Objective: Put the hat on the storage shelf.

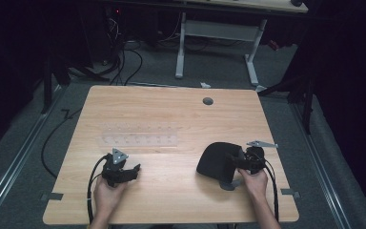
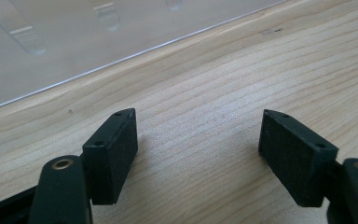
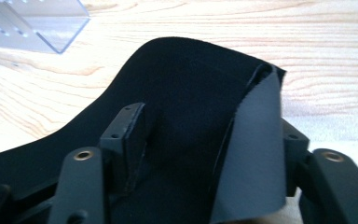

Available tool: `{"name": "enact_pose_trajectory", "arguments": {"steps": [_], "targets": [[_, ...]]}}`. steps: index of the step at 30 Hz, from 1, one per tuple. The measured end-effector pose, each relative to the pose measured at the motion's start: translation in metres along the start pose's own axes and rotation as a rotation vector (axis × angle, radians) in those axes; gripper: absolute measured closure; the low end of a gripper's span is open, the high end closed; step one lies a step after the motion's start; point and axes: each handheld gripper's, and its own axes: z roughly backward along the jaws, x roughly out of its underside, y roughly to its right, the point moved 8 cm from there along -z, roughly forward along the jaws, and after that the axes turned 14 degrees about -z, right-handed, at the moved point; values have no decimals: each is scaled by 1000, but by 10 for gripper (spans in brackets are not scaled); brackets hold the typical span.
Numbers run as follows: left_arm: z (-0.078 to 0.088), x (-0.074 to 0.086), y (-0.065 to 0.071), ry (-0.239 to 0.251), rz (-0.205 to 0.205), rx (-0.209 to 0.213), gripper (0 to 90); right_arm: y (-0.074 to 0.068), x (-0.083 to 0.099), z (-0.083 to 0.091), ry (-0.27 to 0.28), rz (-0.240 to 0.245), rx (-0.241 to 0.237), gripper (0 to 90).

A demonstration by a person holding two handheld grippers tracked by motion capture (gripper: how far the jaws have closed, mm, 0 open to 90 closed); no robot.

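Observation:
A black cloth (image 1: 213, 160) with a grey underside lies bunched on the wooden table (image 1: 171, 109) at the front right. My right gripper (image 1: 232, 165) reaches into it from the right. In the right gripper view the jaws stand apart around a raised fold of the cloth (image 3: 191, 74). One pad rests against the black side, and the other is hidden behind the upturned grey flap (image 3: 256, 154). The fold looks loose between the jaws of my right gripper (image 3: 205, 135). My left gripper (image 1: 132, 171) (image 2: 198, 140) rests low over bare wood at the front left, open and holding nothing.
A clear plastic rack (image 1: 138, 136) (image 2: 51, 46) (image 3: 32, 23) with rows of small holes lies across the table's middle, just beyond my left gripper. A grey cable grommet (image 1: 208, 101) sits near the far edge. Cables and a second desk's legs lie on the floor beyond.

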Motion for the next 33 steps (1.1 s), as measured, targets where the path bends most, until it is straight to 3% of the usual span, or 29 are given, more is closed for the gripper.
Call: {"name": "enact_pose_trajectory", "arguments": {"steps": [9, 13, 20, 33], "targets": [[0, 0, 0, 1, 1, 1, 284, 0, 4, 11, 5, 31, -43, 585], [0, 0, 1, 1, 1, 3, 283, -1, 9, 18, 2, 50, -94, 716], [1, 0, 3, 2, -5, 21, 316, -6, 15, 30, 7, 81, -146, 822], [1, 0, 4, -1, -4, 25, 303, -31, 19, 46, 28, 110, -215, 855]]}}
